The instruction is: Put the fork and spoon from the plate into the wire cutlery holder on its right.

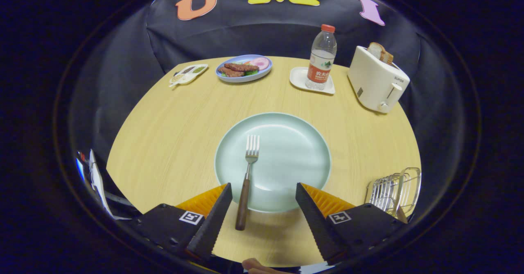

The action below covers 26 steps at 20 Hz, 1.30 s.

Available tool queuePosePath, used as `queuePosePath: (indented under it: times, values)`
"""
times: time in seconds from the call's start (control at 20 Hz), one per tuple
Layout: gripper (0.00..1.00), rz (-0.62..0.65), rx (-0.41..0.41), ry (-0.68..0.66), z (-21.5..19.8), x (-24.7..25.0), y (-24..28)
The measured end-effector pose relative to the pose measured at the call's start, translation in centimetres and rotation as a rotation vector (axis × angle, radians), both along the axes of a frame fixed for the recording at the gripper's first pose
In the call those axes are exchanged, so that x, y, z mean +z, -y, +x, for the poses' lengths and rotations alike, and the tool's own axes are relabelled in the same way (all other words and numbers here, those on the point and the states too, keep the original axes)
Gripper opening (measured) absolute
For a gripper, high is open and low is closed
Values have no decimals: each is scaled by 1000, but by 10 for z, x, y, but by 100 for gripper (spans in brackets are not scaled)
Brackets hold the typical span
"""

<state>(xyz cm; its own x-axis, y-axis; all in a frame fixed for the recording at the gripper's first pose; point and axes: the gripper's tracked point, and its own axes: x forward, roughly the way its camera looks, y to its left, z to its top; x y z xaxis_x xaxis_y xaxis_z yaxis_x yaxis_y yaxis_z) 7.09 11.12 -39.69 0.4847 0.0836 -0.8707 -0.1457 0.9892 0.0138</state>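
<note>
Gripper (264,192) fingers spread wide, holding nothing; wooden-handled steel fork (247,180) lies between them on the round pale-green plate (299,151), handle overhanging the rim. Wire cutlery holder (394,192) sits right.

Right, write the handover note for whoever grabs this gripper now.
Gripper: open, holding nothing, fingers astride the near rim of the green plate.
Fork: lies on the plate, tines away, wooden handle overhanging the near rim, close to the left finger.
Wire cutlery holder: right of the plate; a wooden handle tip pokes from it, likely the spoon.
Left: shift left, grasp the fork handle, drop it in the holder.
</note>
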Motion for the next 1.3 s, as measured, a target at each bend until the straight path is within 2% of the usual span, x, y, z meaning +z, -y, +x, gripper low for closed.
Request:
queuePosePath:
  times: [0.1,0.2,0.4,0.7,0.75,0.85,0.9,0.95,1.3]
  values:
    - [95,-17,-23,-16,4,-12,-6]
    - [85,-26,-54,-31,8,-23,-12]
    - [56,-38,-73,-60,9,-37,-21]
    - [25,-41,-97,-69,7,-45,-23]
    - [11,-41,-99,-71,8,-54,-25]
    - [13,-34,-87,-69,4,-45,-25]
    - [5,-41,-88,-68,4,-44,-21]
    - [5,-39,-89,-67,3,-40,-20]
    - [5,-27,-37,19,-1,2,-4]
